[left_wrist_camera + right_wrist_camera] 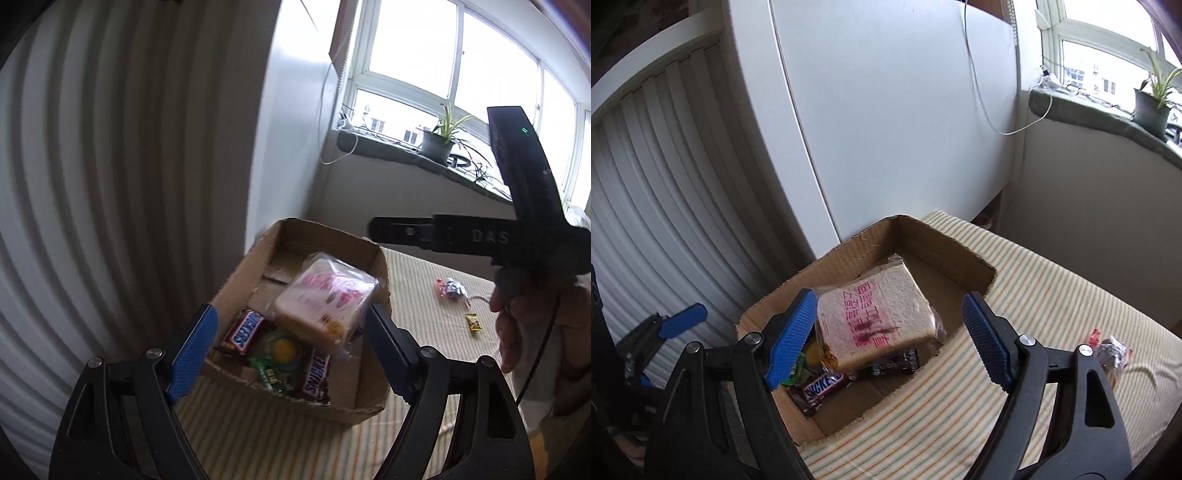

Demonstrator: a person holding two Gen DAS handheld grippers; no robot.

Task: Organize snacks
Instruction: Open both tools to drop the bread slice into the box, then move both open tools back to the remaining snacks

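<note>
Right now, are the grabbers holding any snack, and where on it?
Nothing is held. The left gripper and right gripper both hang open above the cardboard box.

Daylight floods in from the window (461, 74) at upper right of both views, panes blown out to white. Rest of room evenly lit, w/ soft shadow inside the cardboard box (923, 236). Left wrist view shows motion blur on the bread pack (325, 299); right wrist view sharper. Heavy fisheye bend and dark vignetting at frame edges.
</note>
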